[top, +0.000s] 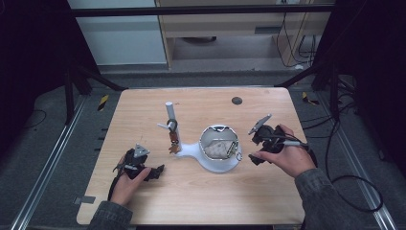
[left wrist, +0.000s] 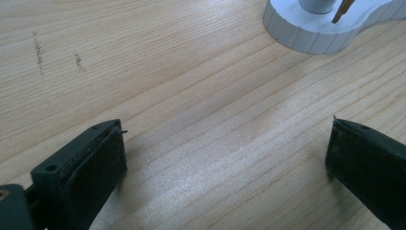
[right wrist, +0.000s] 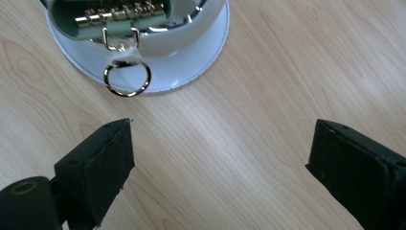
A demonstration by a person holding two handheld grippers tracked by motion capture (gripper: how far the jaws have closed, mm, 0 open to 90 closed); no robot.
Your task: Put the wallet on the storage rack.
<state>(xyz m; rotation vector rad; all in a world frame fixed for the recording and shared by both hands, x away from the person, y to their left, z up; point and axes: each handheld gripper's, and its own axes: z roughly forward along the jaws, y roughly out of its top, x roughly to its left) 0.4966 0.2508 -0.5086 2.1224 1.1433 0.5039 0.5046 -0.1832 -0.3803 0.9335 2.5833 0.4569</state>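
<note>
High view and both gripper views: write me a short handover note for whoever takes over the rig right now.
Left gripper: open, nothing between the jaws, low over the table in front of the white stand.
Right gripper: open, holding nothing, just right of the white bowl.
Things: a keychain strap with a gold ring hangs over the bowl's rim on the right gripper's side. Another item hangs on the stand's post.
Done: one item seems to be hung.
Left: probably grip the gold ring, lift the strap out and hang it on the post.
</note>
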